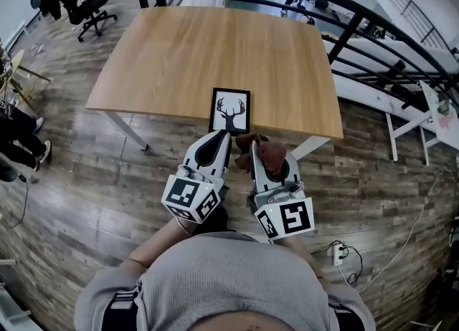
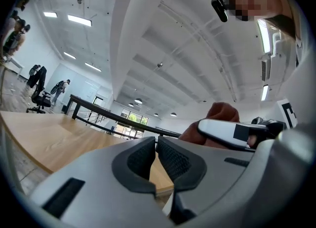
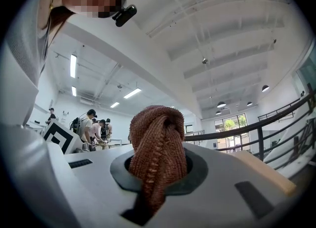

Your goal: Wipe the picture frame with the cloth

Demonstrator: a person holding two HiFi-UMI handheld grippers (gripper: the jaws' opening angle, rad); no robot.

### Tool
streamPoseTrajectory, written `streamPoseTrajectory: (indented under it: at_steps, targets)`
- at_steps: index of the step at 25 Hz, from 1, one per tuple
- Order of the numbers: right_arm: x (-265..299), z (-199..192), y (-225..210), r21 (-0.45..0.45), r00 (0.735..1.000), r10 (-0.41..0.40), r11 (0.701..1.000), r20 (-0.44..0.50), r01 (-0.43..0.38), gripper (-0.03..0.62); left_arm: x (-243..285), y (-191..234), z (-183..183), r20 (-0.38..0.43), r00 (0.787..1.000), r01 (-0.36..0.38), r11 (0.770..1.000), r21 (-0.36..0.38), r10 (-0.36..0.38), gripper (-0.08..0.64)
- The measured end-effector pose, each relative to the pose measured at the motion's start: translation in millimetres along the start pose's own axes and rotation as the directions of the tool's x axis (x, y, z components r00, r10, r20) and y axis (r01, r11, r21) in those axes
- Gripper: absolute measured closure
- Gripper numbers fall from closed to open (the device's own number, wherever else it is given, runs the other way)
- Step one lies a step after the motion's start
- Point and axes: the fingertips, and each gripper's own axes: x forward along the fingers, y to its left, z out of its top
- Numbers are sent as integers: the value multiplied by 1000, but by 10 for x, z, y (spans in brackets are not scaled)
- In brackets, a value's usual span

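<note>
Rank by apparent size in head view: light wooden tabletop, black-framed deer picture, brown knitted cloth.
1. light wooden tabletop
2=. black-framed deer picture and brown knitted cloth: look alike; cloth is bunched, nearer the camera, so no ranking.

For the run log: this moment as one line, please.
left gripper shut, empty | right gripper shut on cloth | picture frame flat on table, near edge | cloth not yet on frame
</note>
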Motion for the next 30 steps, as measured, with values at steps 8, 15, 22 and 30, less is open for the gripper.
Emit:
streamPoseTrajectory:
  at_steps: [8, 15, 22, 30]
  targets:
    - [765, -75, -293, 3, 999, -51, 999, 10, 51, 546, 576, 515, 160, -22, 997, 70, 997, 6, -70, 549]
    - [1081, -210, -473, 18, 997, -76, 997, -5, 76, 546, 830, 767, 105, -49, 996, 79, 997, -7, -79, 548]
    - [1229, -266, -657, 26, 998, -60, 998, -22, 61, 546, 971, 863, -112, -121, 991, 61, 998, -16, -62, 508]
    - [1367, -359, -794, 49, 998, -25, 998, -57, 28, 546, 940, 1371, -716, -305, 952, -33, 979, -203, -31, 348]
